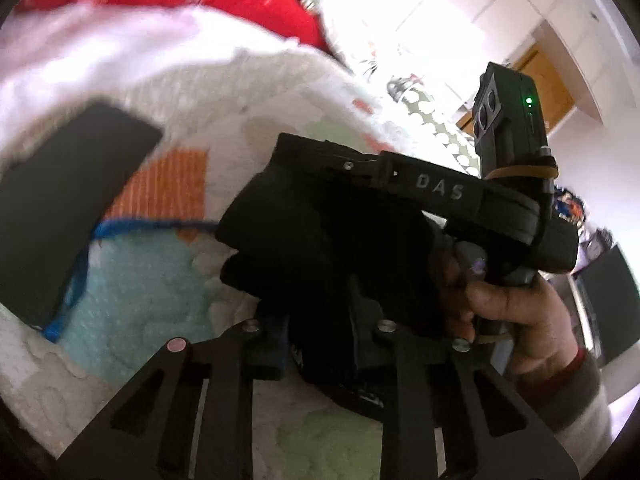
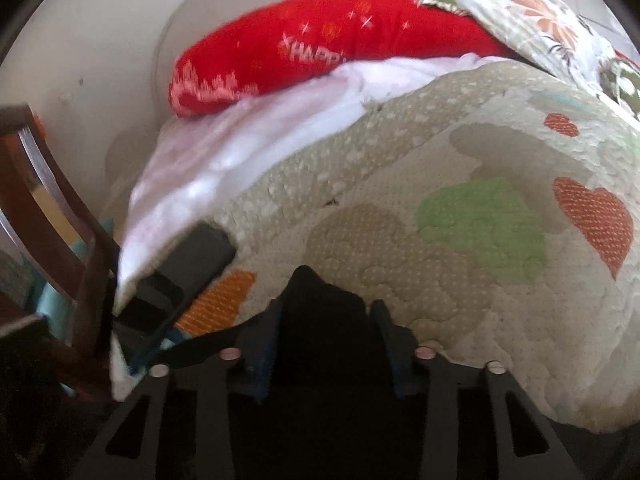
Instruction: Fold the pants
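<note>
Left wrist view: the left gripper [image 1: 320, 344] is clamped on the black pants [image 1: 320, 248], bunched on the quilt [image 1: 168, 272]; a hand [image 1: 516, 312] holds the right gripper [image 1: 248, 248] beside them. Right wrist view: the right gripper [image 2: 324, 340] pinches the pants [image 2: 320, 320] on the quilt [image 2: 460, 240], near a phone [image 2: 192, 264].

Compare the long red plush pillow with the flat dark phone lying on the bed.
The long red plush pillow is soft, rounded and bears white lettering; the flat dark phone is rigid, thin and plain. The pillow lies at the far end, the phone nearer, by the quilt's edge. Both rest on the bedding.
</note>
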{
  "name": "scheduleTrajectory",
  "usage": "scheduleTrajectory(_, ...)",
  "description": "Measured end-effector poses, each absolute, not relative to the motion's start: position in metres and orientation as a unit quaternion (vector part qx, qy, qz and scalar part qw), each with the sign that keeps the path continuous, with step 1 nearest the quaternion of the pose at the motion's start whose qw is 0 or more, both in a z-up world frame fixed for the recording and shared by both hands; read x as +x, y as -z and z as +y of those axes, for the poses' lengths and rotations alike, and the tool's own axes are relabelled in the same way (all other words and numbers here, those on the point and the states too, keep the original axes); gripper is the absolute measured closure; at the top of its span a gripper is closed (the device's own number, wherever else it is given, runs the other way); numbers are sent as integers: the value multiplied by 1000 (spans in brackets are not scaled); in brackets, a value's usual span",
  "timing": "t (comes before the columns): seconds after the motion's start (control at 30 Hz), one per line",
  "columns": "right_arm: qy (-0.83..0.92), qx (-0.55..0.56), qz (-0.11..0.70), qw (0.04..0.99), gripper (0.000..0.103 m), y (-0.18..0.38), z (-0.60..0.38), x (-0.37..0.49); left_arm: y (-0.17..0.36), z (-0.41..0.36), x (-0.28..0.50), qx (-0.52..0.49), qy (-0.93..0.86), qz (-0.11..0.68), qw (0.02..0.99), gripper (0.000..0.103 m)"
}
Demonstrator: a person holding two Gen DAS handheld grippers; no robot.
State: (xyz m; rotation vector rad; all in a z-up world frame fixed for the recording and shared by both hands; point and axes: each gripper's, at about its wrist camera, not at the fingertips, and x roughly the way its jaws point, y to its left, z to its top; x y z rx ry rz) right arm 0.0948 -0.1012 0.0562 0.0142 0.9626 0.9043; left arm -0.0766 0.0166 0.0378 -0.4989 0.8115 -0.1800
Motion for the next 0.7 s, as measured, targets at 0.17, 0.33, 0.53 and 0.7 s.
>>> scheduleTrajectory(0.17, -436, 78, 393, 806, 67, -103, -151, 82, -92, -21, -98, -174, 131, 319, 922, 84)
scheduleTrajectory(0.33, -416, 126, 349, 831, 65, -145, -227, 60, -127, -92, -112, -87, 201, 271, 937, 84)
scheduleTrajectory(0.53, -257, 152, 346, 890, 47, -155, -340, 19, -101, -192, -120, -15, 291, 302, 908, 85)
scheduleTrajectory(0.7, -209, 232, 388, 867, 41, -123, -406, -12, -68, -248, -131, 62, 304, 346, 885, 84)
